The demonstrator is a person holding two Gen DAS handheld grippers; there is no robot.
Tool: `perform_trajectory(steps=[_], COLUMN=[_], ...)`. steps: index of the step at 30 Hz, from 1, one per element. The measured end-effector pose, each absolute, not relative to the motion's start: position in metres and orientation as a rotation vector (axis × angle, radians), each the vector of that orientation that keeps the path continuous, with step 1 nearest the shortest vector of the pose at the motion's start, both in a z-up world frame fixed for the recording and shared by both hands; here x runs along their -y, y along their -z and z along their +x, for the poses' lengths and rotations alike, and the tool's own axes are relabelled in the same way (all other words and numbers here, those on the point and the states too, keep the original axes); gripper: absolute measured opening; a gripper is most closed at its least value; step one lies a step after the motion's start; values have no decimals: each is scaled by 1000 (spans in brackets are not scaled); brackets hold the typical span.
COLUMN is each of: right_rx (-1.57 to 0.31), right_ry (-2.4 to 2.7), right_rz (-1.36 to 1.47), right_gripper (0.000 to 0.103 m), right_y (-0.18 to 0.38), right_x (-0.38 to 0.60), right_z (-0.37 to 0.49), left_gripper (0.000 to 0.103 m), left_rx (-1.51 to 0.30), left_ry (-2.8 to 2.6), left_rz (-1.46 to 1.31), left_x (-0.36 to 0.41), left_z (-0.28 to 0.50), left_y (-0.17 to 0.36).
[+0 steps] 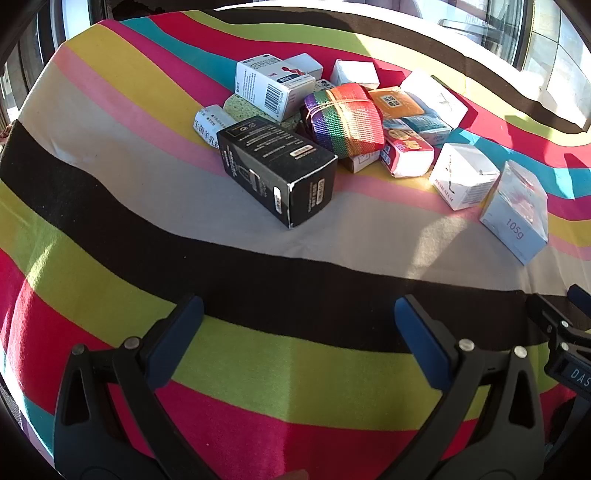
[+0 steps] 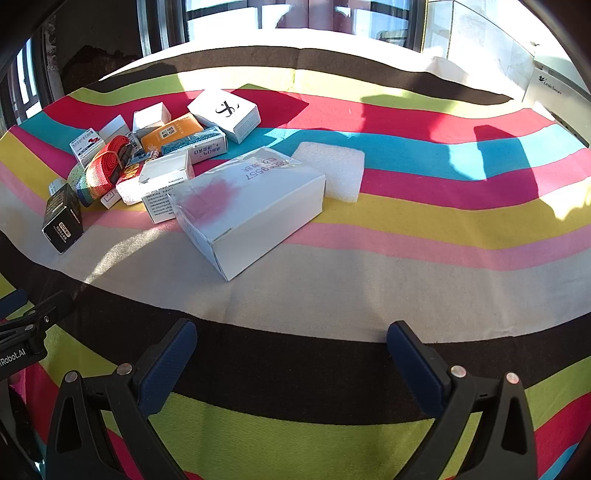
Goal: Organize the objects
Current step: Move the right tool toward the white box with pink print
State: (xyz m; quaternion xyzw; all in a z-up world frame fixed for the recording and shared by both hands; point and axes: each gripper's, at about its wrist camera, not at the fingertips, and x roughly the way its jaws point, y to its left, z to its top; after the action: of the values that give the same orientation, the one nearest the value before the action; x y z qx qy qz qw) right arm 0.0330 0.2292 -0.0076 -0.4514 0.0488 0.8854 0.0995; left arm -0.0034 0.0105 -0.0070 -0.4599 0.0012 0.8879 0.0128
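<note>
Left tool and right tool: fingers spread apart, holding nothing, above the striped multicoloured cloth on the surface. Glossy black rectangular carton and large white cardboard box front the cluster of small boxes, mid-surface, toward its left edge.

A home: striped cloth, sunny windows, washing machine.
</note>
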Motion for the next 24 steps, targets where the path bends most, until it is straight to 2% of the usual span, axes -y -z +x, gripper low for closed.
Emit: perform_trajectory(steps=[24], right_rx=[-34], right_ry=[-2745], right_rz=[-1452], right_gripper=[103], right_y=[9], right_x=[-239], right_z=[39], left_gripper=[103], left_rx=[1], left_ry=[-2745], left_rz=[-1415], left_x=[-11], left_z=[-4], left_y=[9])
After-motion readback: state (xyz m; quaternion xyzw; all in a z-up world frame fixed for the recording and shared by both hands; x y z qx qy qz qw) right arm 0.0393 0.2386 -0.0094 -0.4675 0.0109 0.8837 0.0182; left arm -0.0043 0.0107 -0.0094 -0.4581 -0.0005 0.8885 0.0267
